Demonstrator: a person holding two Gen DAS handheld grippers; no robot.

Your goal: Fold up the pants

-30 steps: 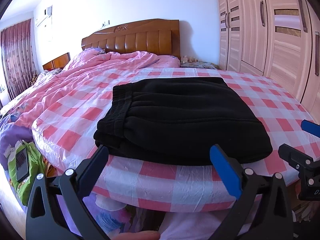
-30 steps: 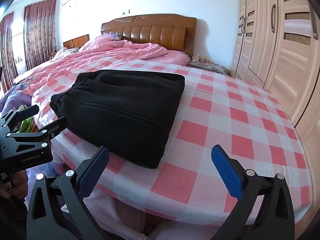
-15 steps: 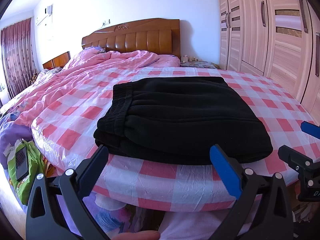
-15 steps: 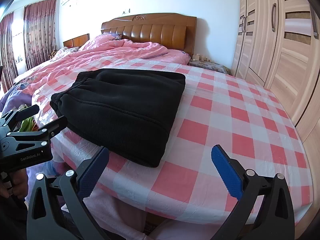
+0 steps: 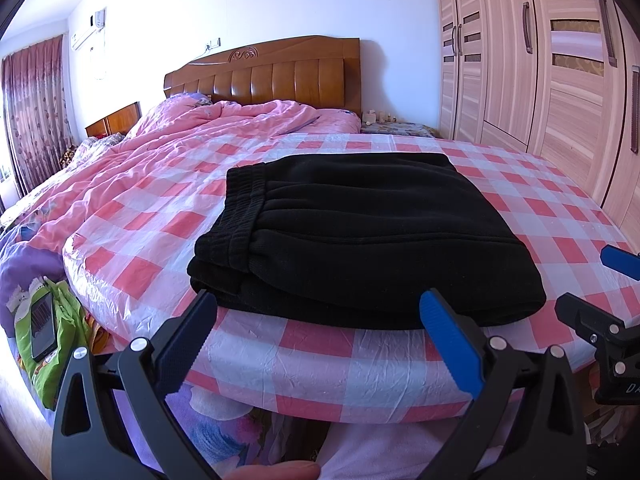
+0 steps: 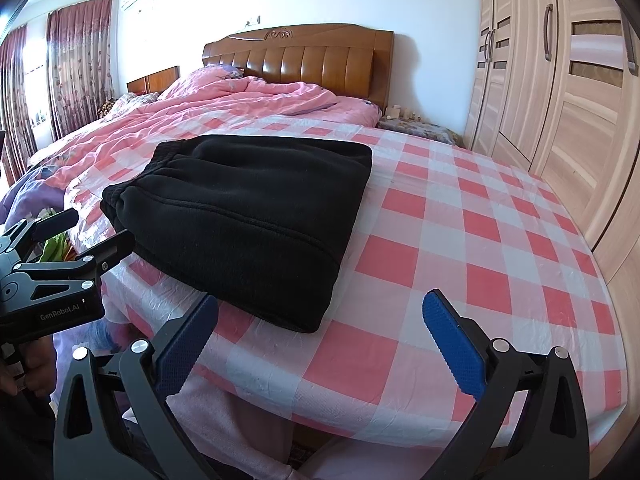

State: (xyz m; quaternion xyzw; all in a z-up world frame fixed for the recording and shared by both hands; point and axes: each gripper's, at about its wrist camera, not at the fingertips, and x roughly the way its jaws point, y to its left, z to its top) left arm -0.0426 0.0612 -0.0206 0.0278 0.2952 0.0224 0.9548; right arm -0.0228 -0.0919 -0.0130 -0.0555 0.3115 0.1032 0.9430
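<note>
Both claws stand wide and hold nothing. Seen from its own wrist camera, the left claw hangs just off the near edge of the bed, its blue-padded fingers spread on either side of the near fold of the black pants without touching the cloth. From the right wrist camera, the right claw hangs off the same near edge, further toward the wardrobe side, with the near right corner of the pants just beyond its left finger.

Those pants lie folded into a thick flat rectangle on the pink-and-white checked sheet, close to the near edge of the bed; the elastic waistband faces the bed's left edge. A rumpled pink quilt covers the far left part of the bed, up to the wooden headboard. A light wood wardrobe stands along the right side. In the right wrist view the left claw also shows at the left margin, fingers apart, beside the waistband end of the pants.
</note>
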